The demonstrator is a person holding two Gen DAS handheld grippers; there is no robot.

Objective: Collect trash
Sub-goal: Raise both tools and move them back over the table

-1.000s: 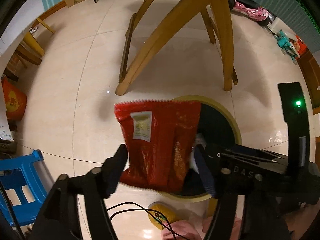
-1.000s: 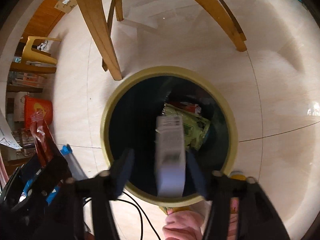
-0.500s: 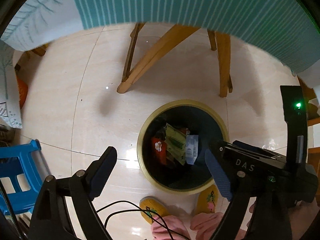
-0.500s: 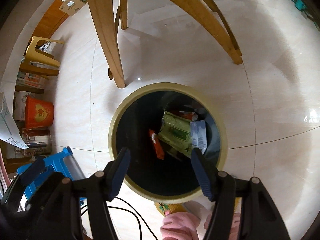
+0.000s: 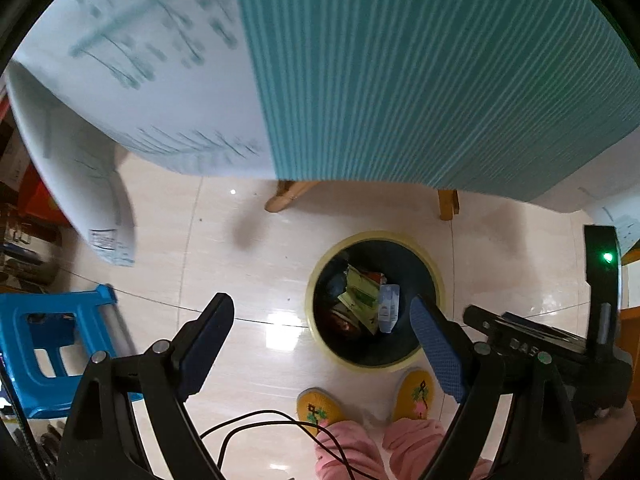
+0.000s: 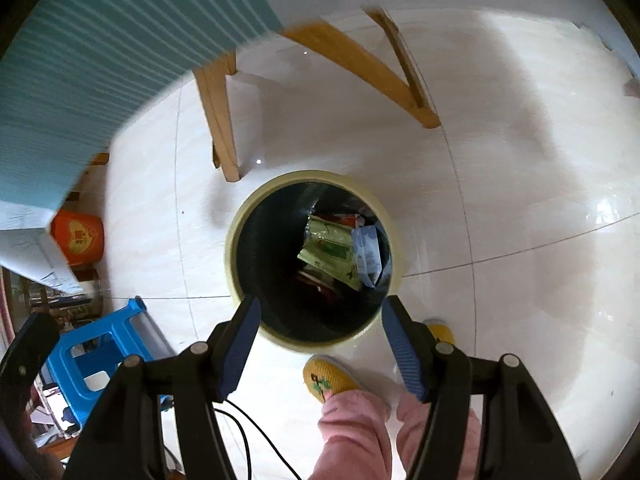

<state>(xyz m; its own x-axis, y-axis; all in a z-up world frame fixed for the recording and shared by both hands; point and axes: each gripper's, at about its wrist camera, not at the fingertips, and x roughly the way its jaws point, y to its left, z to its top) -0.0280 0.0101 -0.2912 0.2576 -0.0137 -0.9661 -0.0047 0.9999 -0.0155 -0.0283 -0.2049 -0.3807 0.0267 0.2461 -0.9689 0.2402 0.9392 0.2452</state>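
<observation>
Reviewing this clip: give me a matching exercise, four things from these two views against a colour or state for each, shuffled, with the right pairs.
Things:
1. bin
2. stool
3. slippers
4. left claw

Colours or states:
A. blue plastic
B. open, nothing between its pads
C. yellow, embroidered
D. pale yellow rim, wrappers inside

Pairs: 1-D, 2-A, 3-C, 4-B

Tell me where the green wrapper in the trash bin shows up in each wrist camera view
Left wrist view: the green wrapper lies inside the trash bin, right of centre, lower half, between the open claw's fingers.
Right wrist view: the green wrapper sits near the centre of the picture, in the right part of the trash bin.
Shared landmark: the pale blue-white packet just right of it.
</observation>
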